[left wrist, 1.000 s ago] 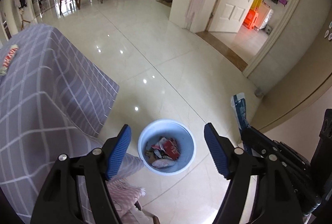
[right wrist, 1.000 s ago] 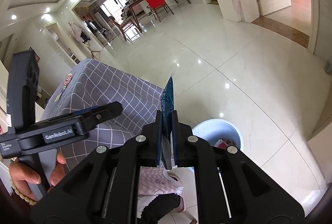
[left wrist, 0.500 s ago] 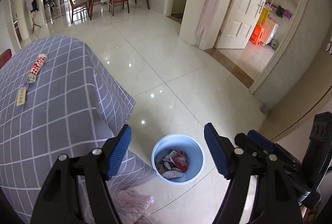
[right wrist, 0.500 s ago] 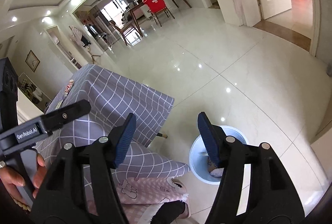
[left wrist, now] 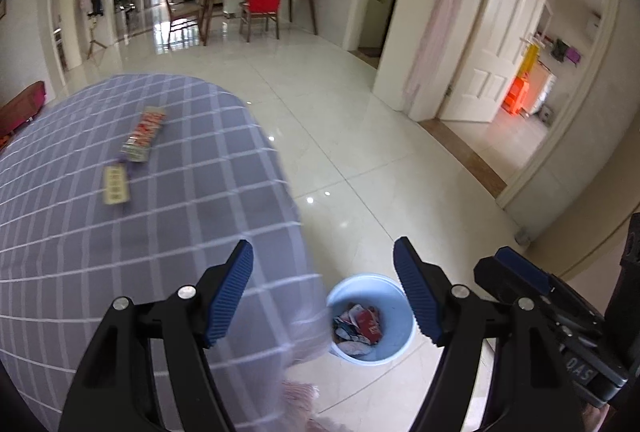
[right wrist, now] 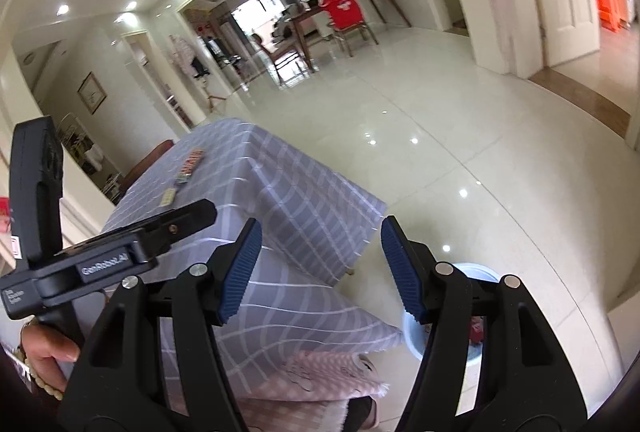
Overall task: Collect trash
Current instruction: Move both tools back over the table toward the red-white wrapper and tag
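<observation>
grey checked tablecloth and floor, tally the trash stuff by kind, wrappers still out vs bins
Long red and white snack wrapper on the grey checked tablecloth: 1
Small pale yellow wrapper on the tablecloth: 1
Round light blue plastic bin on the floor, holding trash: 1
Total: 3

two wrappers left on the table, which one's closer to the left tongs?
The pale yellowish wrapper; the red-and-white wrapper lies beyond it, farther up the checked tablecloth.

A pale blue bin of crumpled wrappers stands on the floor; two wrappers lie on the checked tablecloth.
</observation>
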Demonstrator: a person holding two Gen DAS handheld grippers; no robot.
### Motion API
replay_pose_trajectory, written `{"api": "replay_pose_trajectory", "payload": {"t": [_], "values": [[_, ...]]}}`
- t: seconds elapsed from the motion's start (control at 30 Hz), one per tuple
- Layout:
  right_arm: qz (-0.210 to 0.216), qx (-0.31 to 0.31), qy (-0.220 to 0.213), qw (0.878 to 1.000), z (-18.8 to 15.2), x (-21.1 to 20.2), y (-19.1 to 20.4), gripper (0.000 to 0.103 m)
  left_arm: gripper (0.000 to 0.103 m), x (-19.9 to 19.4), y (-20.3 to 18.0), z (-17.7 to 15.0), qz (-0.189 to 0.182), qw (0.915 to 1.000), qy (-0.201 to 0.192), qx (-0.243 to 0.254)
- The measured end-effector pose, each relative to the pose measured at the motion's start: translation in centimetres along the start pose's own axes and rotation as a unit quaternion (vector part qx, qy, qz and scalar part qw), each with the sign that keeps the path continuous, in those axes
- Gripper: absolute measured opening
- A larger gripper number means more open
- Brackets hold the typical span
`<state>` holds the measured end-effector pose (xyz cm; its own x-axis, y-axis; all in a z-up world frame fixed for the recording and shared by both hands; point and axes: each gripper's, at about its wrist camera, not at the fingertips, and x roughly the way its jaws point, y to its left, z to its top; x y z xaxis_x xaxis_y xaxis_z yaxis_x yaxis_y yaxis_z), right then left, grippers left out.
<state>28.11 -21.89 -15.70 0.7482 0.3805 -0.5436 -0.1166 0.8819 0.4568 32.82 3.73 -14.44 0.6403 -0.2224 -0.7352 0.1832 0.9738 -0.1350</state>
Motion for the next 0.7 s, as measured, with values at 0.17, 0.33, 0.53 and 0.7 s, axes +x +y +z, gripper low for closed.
{"api": "replay_pose_trajectory", "payload": {"t": [0.17, 0.33, 0.53, 0.7], "values": [[0.022, -0.025, 0.006, 0.999, 1.0, 2.1, 4.1, 0.062, 0.071, -0.6, 3.9, 1.0, 0.029, 0.9993, -0.010, -0.022], [0.034, -0.051, 0.018, 0.998, 2.2, 4.5, 7.0, 0.062, 0.071, 0.0, 8.8, 2.3, 0.072, 0.9966, -0.007, -0.041], [0.040, -0.073, 0.036, 0.996, 3.0, 7.5, 9.8, 0.062, 0.070, 2.1, 13.6, 3.7, 0.074, 0.9943, 0.014, -0.076], [0.041, -0.086, 0.049, 0.994, 4.0, 9.7, 11.6, 0.062, 0.051, 3.9, 15.6, 5.0, 0.068, 0.9943, 0.030, -0.077]]}}
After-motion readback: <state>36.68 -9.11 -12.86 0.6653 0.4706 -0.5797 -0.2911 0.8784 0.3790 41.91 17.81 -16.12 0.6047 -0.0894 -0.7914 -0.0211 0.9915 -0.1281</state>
